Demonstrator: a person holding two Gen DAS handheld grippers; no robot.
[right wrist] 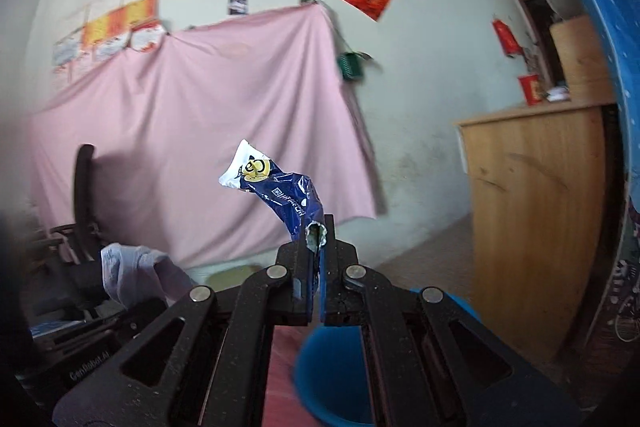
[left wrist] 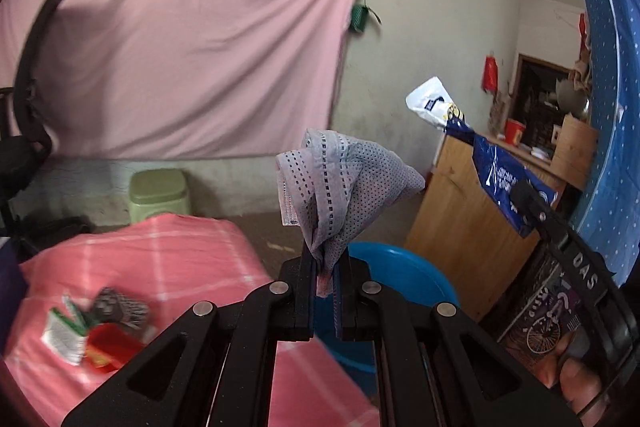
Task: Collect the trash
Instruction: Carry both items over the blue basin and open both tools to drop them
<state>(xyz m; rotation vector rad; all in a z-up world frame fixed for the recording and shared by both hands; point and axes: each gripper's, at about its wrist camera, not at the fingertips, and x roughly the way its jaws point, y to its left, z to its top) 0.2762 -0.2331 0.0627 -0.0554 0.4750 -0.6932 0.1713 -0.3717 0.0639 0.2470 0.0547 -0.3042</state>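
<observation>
**Two pieces of trash held up over the bin**

Your left gripper (left wrist: 324,269) is clenched on a crumpled face mask (left wrist: 340,183); your right gripper (right wrist: 316,251) pinches a blue snack wrapper (right wrist: 286,197). A blue bin (left wrist: 404,279) sits beside the pink checked table (left wrist: 160,251), where small packets (left wrist: 96,331) lie. A pink sheet (left wrist: 180,47) covers the wall; a wooden cabinet (right wrist: 536,211) stands right.

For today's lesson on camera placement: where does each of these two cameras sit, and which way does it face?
Left wrist: sits on the left gripper, facing the pink sheet; its fingers clamp a face mask; a hand shows lower right.
Right wrist: sits on the right gripper, facing the same wall; its fingers clamp a blue wrapper.
Shared: sheet, wooden cabinet, blue bin, mask, wrapper.
</observation>
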